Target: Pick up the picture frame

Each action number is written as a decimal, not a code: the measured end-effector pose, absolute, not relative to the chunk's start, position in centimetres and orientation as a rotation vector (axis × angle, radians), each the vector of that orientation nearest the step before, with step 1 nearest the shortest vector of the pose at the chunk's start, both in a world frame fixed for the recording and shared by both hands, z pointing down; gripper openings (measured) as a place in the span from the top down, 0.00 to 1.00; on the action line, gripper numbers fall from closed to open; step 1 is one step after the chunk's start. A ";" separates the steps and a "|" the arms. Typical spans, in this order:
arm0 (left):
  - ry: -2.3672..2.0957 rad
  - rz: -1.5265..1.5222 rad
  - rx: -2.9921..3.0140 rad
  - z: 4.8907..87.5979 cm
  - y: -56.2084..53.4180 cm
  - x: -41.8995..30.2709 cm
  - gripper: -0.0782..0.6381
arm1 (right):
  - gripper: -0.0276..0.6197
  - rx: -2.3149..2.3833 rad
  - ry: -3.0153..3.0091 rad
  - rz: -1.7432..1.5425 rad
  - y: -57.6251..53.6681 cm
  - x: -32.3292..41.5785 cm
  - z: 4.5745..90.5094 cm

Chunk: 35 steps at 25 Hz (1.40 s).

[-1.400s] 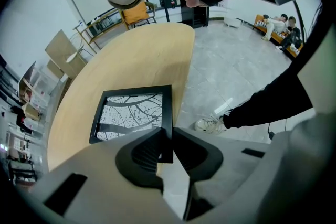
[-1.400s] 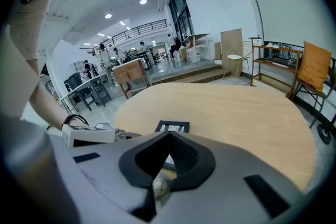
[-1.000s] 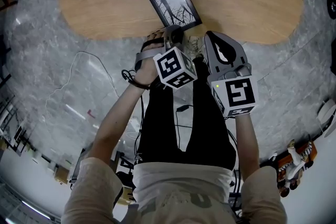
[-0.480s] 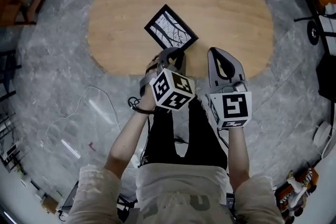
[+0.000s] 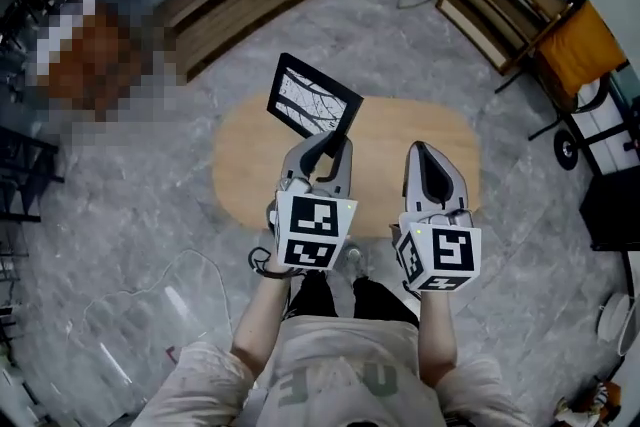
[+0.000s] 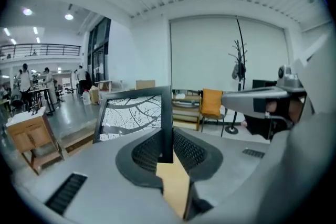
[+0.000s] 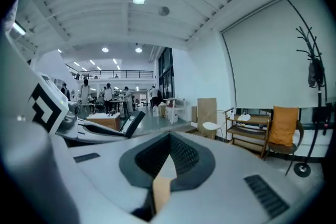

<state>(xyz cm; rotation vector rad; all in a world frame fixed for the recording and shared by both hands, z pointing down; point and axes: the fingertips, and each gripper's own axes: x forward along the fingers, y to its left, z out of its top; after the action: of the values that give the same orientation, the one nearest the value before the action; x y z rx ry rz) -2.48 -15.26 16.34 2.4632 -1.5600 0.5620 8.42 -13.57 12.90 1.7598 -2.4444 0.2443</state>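
Grey marbled stone floor (image 5: 150,215) and an oval pale-wood table (image 5: 420,130) lie below in the head view. The black-rimmed rectangular picture frame with a bare-branch print (image 5: 312,97) hangs tilted above the table, pinched at its lower edge by the left gripper (image 5: 328,143), with the right gripper (image 5: 424,155) just beside. Left gripper view: ribbed dark jaws clamp narrowly on the thin black rim. Frame judged light and stiff, its front slick and breakable, so the rim is the place to hold. Right gripper view: jaws closed together, nothing between them.
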 end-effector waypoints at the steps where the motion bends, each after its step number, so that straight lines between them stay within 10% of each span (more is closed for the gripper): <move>1: -1.585 0.494 2.469 13.9 -15.1 -3.0 0.79 | 0.95 1.777 -2.468 0.233 -13.2 8.3 10.9; 13: -1.822 0.037 2.456 -0.6 -8.4 -5.8 0.79 | 0.95 1.778 -2.684 -0.005 -8.1 7.8 -1.8; 35: -1.876 -0.163 2.426 -2.0 -8.5 -7.7 0.79 | 0.95 1.741 -2.732 0.015 -8.0 6.3 -1.4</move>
<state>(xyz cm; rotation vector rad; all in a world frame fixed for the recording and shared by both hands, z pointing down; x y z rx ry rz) -7.67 -8.54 -2.02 2.4259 -1.8757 -0.1634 6.30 -8.02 -1.37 1.7405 -2.7315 0.0155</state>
